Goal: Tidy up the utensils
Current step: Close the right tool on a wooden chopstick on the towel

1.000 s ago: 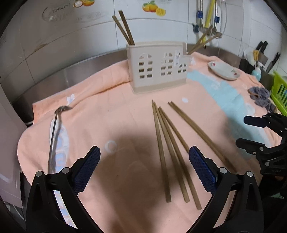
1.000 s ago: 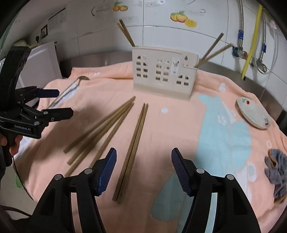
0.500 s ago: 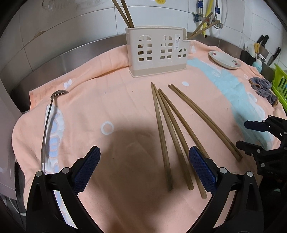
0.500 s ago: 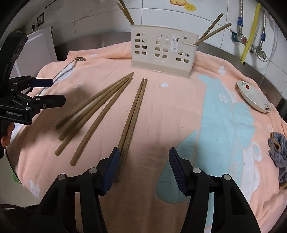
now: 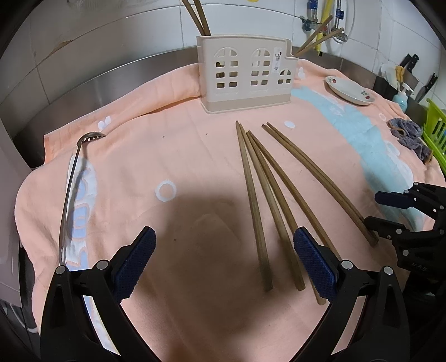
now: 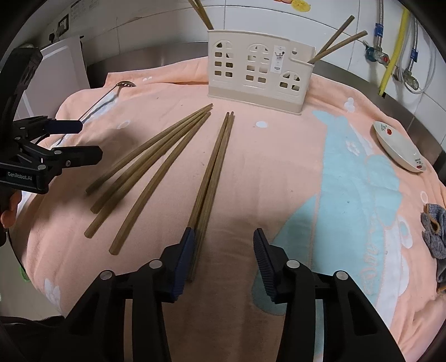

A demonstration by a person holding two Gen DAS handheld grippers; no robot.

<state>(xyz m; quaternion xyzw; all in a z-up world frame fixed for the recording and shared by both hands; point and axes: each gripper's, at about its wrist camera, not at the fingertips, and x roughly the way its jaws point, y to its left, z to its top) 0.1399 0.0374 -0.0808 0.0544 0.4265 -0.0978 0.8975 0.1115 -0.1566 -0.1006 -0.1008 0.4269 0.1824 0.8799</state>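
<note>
Peach towel (image 5: 181, 156) with a pale blue patch (image 6: 359, 181) and white ring prints covers the table; steel rim (image 5: 92, 83) and white wall tiles (image 6: 264, 16) behind. Small white dish (image 6: 398, 147) with red flower marks sits on the towel's right side, a crumpled grey cloth (image 5: 409, 136) nearer the edge. At far right: green rack (image 5: 436, 125), blue bottle (image 5: 400, 97), knives (image 5: 418, 75); yellow hose (image 6: 394, 47) and pipe fittings on the wall.

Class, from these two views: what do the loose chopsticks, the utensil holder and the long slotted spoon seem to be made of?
Chopsticks: likely wood or bamboo; matte brown.
Utensil holder: seemingly moulded plastic; smooth cream walls, cut-out windows.
Slotted spoon: probably steel; shiny, reflective handle.
</note>
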